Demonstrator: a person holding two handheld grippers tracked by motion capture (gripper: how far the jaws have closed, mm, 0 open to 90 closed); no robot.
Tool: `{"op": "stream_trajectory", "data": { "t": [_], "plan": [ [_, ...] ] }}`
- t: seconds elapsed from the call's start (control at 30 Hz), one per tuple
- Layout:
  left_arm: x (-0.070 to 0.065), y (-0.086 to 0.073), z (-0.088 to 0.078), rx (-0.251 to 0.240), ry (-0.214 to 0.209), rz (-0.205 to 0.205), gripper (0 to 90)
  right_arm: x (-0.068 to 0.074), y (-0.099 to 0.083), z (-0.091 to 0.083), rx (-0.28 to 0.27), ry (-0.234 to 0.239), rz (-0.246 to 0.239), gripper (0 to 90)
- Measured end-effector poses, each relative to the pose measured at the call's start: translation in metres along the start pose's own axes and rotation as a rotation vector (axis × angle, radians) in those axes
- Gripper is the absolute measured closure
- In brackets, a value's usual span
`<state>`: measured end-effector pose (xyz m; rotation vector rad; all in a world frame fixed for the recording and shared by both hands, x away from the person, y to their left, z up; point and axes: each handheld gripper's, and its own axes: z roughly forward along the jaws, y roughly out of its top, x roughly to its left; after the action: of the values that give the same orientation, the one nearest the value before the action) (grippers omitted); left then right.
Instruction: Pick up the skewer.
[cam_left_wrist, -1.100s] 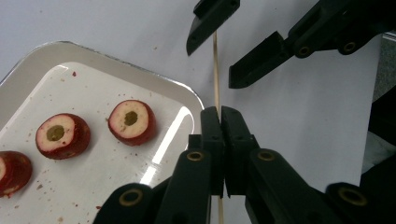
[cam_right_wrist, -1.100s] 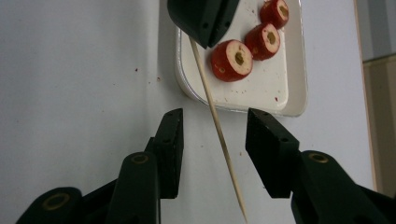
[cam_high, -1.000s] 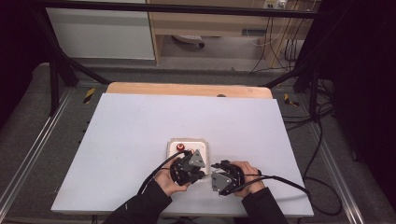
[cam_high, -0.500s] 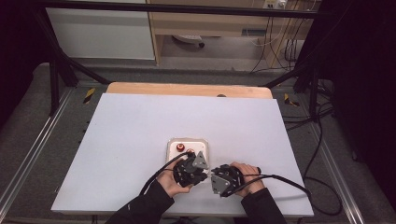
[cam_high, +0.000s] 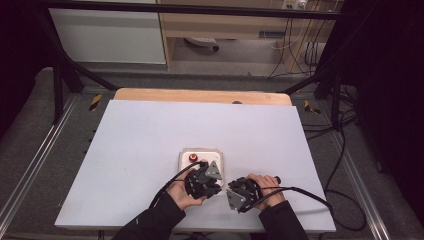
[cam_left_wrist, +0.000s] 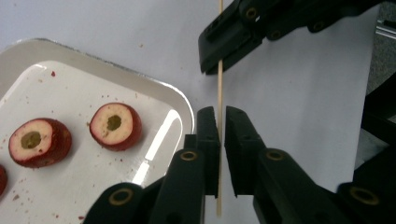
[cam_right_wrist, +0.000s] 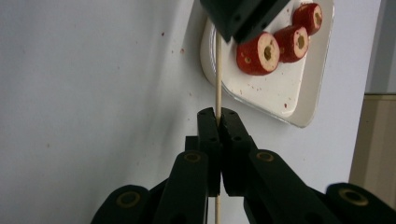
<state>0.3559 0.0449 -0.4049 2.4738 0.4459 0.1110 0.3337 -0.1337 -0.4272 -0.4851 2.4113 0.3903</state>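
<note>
Pinching a wooden skewer (cam_right_wrist: 217, 70), right gripper (cam_right_wrist: 218, 114) just closed tight on it; left gripper (cam_left_wrist: 221, 113) just eased open slightly, skewer loose between its jaws, beside the tray (cam_left_wrist: 182, 100) of red fruit slices (cam_left_wrist: 115, 125)

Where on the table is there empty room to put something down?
The pale lavender tabletop is bare left of, right of and beyond the white square tray. It is crowded near the front edge, where both tools, the left tool and the right tool, meet at the thin wooden skewer.
</note>
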Motion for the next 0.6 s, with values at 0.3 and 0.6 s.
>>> {"op": "stream_trajectory", "data": {
  "t": [0.3,0.6],
  "plan": [
    [0.007,-0.004,-0.005,0.115,-0.018,-0.029,81.6,-0.004,0.007,-0.002,0.024,-0.025,-0.066,88.6],
    [0.003,0.0,0.005,0.163,-0.012,-0.031,87.8,-0.003,0.013,0.0,0.051,-0.026,-0.121,88.5]
  ]
}}
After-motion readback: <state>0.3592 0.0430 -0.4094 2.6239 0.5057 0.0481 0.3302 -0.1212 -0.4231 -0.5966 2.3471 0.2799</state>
